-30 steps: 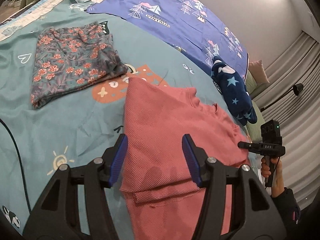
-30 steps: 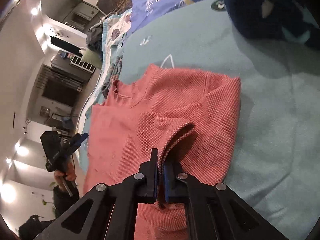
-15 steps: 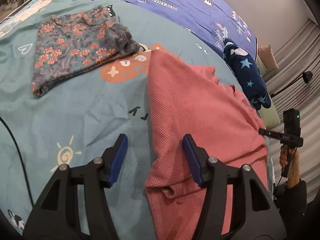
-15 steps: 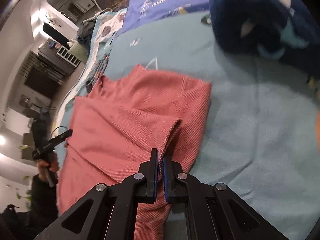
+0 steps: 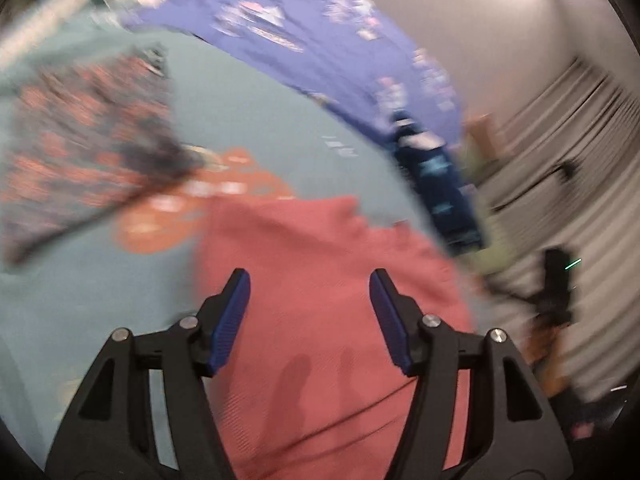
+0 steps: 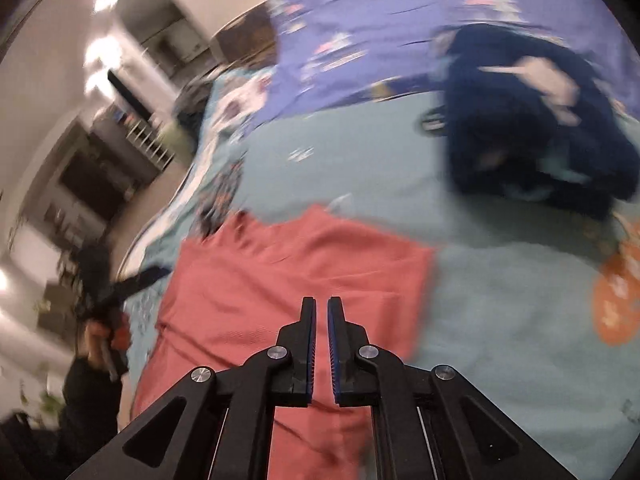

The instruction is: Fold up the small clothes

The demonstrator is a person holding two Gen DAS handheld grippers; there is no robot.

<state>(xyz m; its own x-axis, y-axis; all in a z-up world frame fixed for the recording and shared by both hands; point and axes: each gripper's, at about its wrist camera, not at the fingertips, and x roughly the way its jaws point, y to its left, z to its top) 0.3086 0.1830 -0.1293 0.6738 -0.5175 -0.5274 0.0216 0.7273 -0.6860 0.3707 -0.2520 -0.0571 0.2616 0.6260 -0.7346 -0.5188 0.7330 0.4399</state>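
Observation:
A salmon-red knit shirt [image 5: 320, 240] lies partly folded on the teal bedspread [image 5: 260, 120]. My left gripper [image 5: 309, 276] hovers over the shirt's near part; its jaws are wide and still opening, with nothing between the blue pads. In the right wrist view the same shirt [image 6: 280, 272] lies flat under my right gripper [image 6: 321, 302]. Those jaws stand a narrow slit apart and are opening, with no cloth between them. Both views are motion-blurred.
A folded floral garment [image 5: 80, 140] lies at the left. A navy star-print garment [image 6: 520, 120] sits beyond the shirt, near a purple-blue sheet [image 6: 400, 20]. At the far right of the left wrist view is the other handheld gripper [image 5: 556, 292]. Curtains hang past the bed's edge.
The right gripper has let go of the shirt's lifted edge and risen; that flap now lies flat. The left gripper has swung back over the shirt and widened slightly.

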